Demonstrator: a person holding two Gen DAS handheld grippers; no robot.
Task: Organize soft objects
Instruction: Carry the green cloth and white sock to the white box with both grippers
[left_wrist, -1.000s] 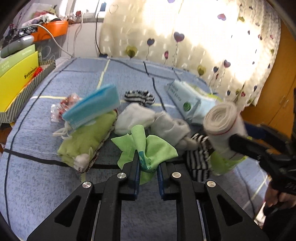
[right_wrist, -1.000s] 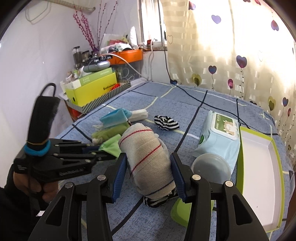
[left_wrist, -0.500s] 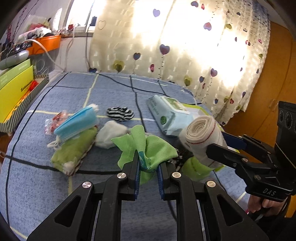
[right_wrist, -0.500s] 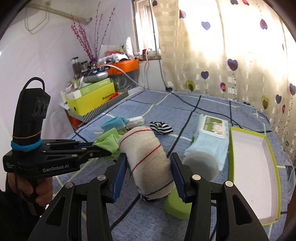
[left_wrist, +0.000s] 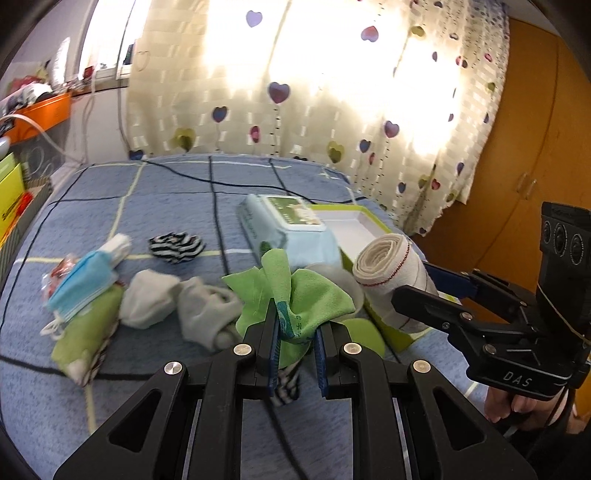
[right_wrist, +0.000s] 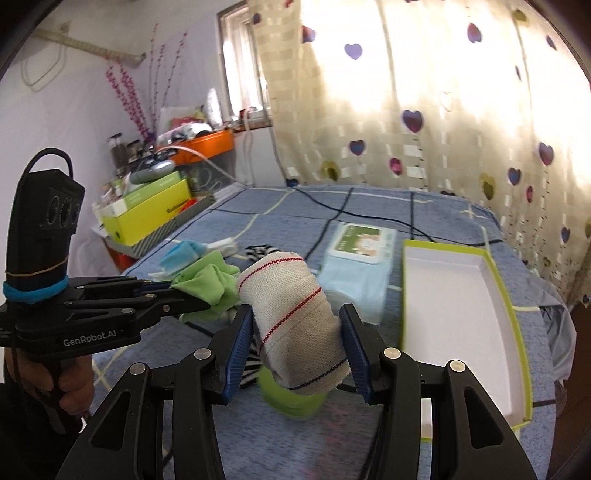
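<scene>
My left gripper (left_wrist: 295, 325) is shut on a crumpled green cloth (left_wrist: 295, 295), held above the blue bedspread (left_wrist: 166, 199). My right gripper (right_wrist: 297, 332) is shut on a rolled beige bandage with red lines (right_wrist: 291, 306), also lifted. In the left wrist view the bandage roll (left_wrist: 388, 266) hangs to the right of the cloth, near a green-rimmed white box (left_wrist: 354, 229). In the right wrist view the same box (right_wrist: 458, 295) lies open to the right, and the green cloth (right_wrist: 210, 284) shows at the left in the other gripper (right_wrist: 199, 299).
On the bed lie two grey-white socks (left_wrist: 177, 302), a striped sock (left_wrist: 177, 245), a blue mask (left_wrist: 81, 280) on a green pouch (left_wrist: 85, 339), a wet-wipes pack (left_wrist: 288, 229) and a green lidded cup (right_wrist: 291, 391). A yellow box (right_wrist: 147, 214) stands left of the bed.
Both grippers have moved together to the right and risen a little with their loads. The white box has come into the left wrist view and the socks lie further left.
</scene>
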